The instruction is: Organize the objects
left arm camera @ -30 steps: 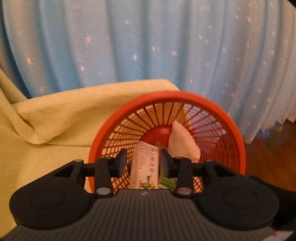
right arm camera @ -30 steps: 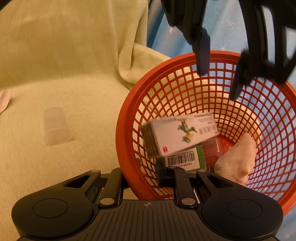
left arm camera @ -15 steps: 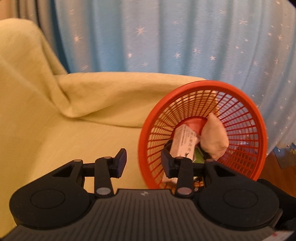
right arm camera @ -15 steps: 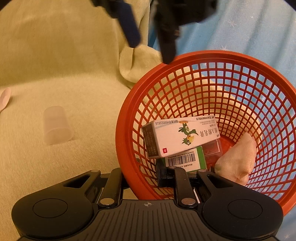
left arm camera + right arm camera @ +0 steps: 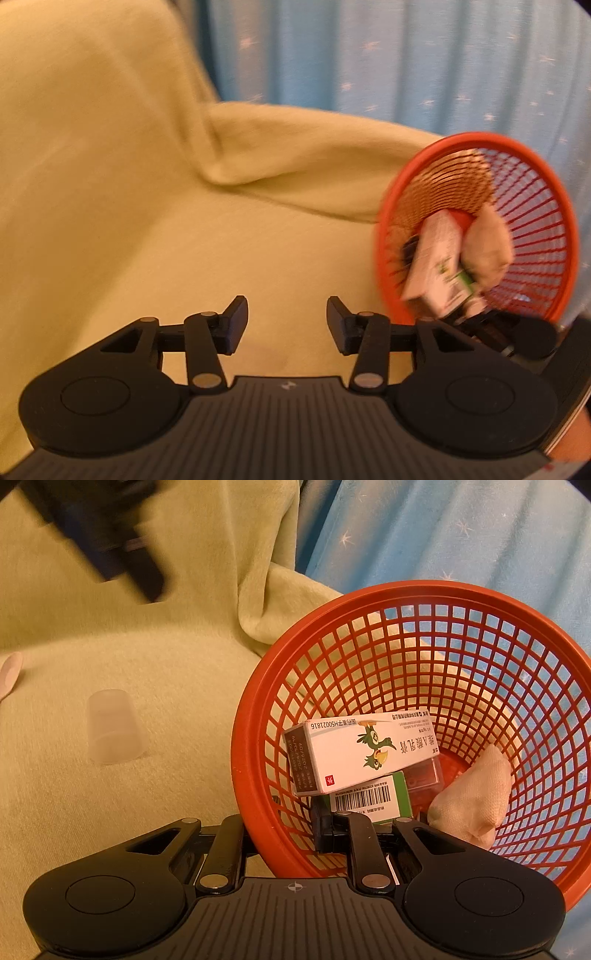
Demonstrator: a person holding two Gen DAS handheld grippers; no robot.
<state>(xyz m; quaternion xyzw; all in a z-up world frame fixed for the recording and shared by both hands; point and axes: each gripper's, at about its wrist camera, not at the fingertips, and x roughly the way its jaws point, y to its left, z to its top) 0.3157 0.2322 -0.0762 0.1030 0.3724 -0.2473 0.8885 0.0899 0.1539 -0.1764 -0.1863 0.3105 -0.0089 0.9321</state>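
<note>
Beside the sofa's right edge, the right hand-held gripper [image 5: 280, 830] clamps the orange basket [image 5: 461, 602] rim; the left hand-held gripper [image 5: 287, 320], just widening, is empty.

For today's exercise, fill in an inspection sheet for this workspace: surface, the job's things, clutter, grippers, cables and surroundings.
Surface: yellow-green plush cloth cover, creased.
Job's things: round orange plastic mesh basket holding a white cardboard box with a bird logo, a green-edged barcode box and a beige cloth pouch; translucent plastic cup lying outside it.
Clutter: pale spoon-like item at the edge.
Grippers: left gripper open, empty, jaws just opening; right gripper clamped on the basket's rim.
Cables: nothing seen.
Surroundings: blue star-print curtain.
</note>
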